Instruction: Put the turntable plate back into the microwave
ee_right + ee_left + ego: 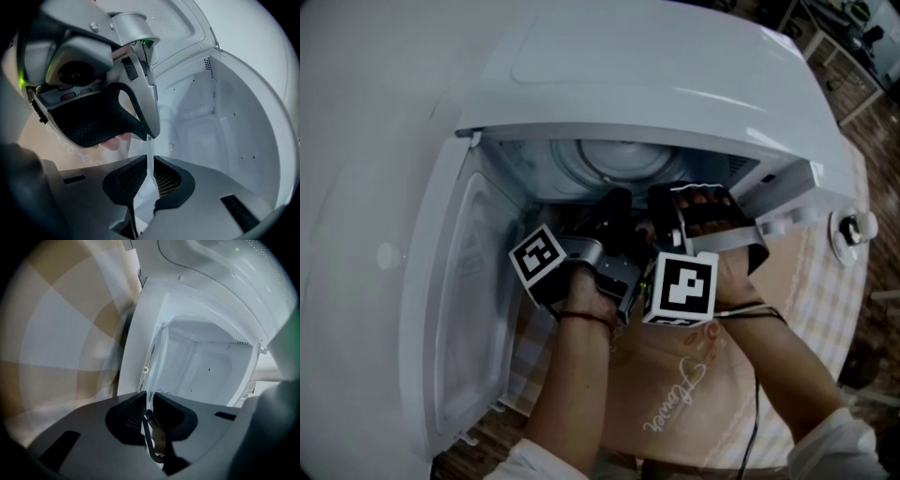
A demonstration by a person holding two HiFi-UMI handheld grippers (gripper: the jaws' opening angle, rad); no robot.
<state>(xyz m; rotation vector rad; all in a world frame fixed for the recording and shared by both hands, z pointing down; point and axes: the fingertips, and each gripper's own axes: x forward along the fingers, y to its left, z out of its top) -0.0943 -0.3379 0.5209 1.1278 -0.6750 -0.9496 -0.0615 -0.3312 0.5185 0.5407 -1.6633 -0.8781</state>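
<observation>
Head view showed the open microwave; left hand-held gripper and right hand-held gripper each clamped the glass plate by its edge.

The left claw is clamped on the rim of the glass plate, which stands edge-on in front of the microwave and its open white cavity. A beige-and-white checked cloth lies left of the microwave.

Microwave on tablecloth, door swung open at its left, plate at cavity mouth, left gripper and right gripper side by side on its rim.
</observation>
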